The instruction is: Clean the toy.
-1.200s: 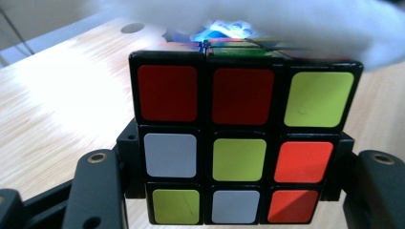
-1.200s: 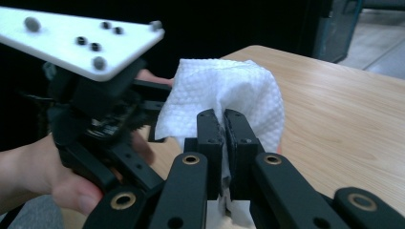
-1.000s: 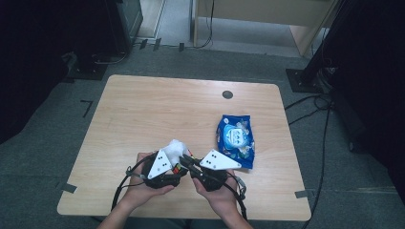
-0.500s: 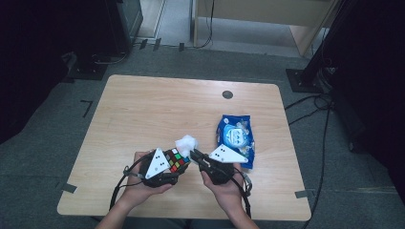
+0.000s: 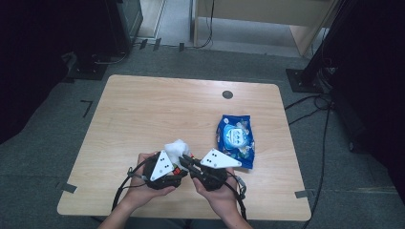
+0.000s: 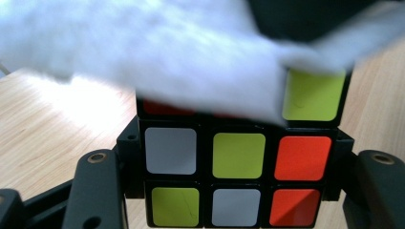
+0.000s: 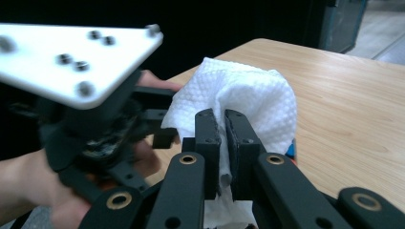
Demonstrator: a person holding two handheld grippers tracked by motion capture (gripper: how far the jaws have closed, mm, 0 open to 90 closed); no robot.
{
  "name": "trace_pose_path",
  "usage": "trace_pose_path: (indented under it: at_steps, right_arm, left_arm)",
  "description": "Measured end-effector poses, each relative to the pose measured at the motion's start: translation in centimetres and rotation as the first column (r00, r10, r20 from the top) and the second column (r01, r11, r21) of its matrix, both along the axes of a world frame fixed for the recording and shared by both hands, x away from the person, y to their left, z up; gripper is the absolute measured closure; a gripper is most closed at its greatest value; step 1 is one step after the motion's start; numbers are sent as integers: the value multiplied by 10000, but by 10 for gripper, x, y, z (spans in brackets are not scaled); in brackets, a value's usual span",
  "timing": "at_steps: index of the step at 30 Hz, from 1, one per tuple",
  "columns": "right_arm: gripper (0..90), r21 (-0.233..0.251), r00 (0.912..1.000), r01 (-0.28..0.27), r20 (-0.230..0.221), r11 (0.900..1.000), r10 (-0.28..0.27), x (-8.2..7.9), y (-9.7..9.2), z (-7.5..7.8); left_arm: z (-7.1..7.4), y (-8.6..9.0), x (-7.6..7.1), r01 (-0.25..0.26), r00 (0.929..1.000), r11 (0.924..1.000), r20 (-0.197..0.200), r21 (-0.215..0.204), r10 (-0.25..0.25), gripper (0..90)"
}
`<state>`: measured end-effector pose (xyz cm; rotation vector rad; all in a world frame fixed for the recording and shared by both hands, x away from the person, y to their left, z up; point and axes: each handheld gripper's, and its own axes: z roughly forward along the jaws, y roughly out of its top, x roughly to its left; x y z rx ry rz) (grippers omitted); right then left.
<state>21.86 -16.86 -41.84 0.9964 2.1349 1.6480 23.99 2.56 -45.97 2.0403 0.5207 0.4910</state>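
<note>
My left claw (image 6: pixel 234 191) clamps the cube (image 6: pixel 237 188); my right claw (image 7: pixel 224 143) pinches the wipe (image 7: pixel 248 95). Hard rubbing could twist the cube loose or tear the wipe.

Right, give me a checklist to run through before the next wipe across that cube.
1. Left gripper shut on the puzzle cube, jaws against both sides: ok.
2. Right gripper pinching the white wipe between its pads: ok.
3. Wipe lying over the cube's top face: ok, it drapes across the upper row in the left gripper view.
4. Wipe actually pressing on the cube rather than just draped: cannot tell.
5. Blue wipe pack lying apart from both hands on the table: ok.
6. Cube faces visibly clean: cannot tell; the top row is covered.
</note>
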Motion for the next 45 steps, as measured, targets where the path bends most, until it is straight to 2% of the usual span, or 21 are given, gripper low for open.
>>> trace_pose_path:
  at_steps: [5,9,10,13,17,18,19,21,22,23,24,30,34,37,40,45]
  right_arm:
    - [863,143,9989,380,-289,9992,-376,9,-11,-6]
    - [865,-146,9950,915,-386,9957,-920,17,-22,-13]
    - [865,-410,9910,1251,-418,9913,-1268,22,-27,-18]
    - [865,-593,9872,1469,-540,9874,-1501,26,-31,-24]
    - [865,-1115,9816,1702,-685,9791,-1784,33,-36,-38]
    - [825,-1424,9796,1723,-788,9747,-1847,36,-37,-44]
    - [825,-1424,9796,1723,-788,9747,-1847,36,-37,-44]
    - [707,-1711,9753,1906,-788,9666,-2063,38,-37,-47]
    - [622,-1631,9719,2035,-857,9654,-2193,39,-39,-47]
    - [622,-1631,9719,2035,-857,9654,-2193,39,-39,-47]
    - [562,-1310,9705,2061,-993,9697,-2197,39,-41,-44]
    - [459,-1010,9675,2119,-1185,9721,-2232,42,-49,-36]
    - [437,-648,9607,2333,-1393,9703,-2403,45,-56,-34]
    - [424,-652,9591,2361,-1445,9695,-2433,46,-55,-34]
    - [395,-752,9535,2390,-1704,9681,-2487,46,-49,-35]
    - [356,-788,9570,2279,-1656,9705,-2382,45,-43,-34]
  left_arm:
    - [2,4,2,-116,9999,9997,-27,-221,115,340]
    - [4,11,6,-304,9995,9990,-106,-331,301,340]
    - [4,12,7,-361,9993,9986,-119,-384,357,340]
    - [5,17,10,-473,9988,9979,-172,-448,466,340]
    - [5,21,12,-576,9982,9970,-214,-512,565,340]
    - [5,21,13,-623,9978,9966,-259,-531,610,340]
    - [5,21,13,-623,9978,9966,-259,-531,610,340]
    - [4,21,14,-612,9977,9963,-317,-598,594,340]
    - [4,21,14,-585,9978,9964,-340,-606,565,340]
    - [3,21,15,-586,9977,9964,-371,-618,564,340]
    - [1,21,16,-605,9974,9958,-442,-695,575,340]
    - [-3,27,26,-812,9941,9921,-790,-956,738,340]
    - [-4,31,28,-933,9931,9917,-794,-880,864,340]
    - [-5,31,27,-977,9931,9917,-737,-840,916,340]
    - [-10,30,23,-991,9921,9923,-842,-740,928,340]
    - [-12,27,24,-954,9920,9929,-895,-716,888,340]
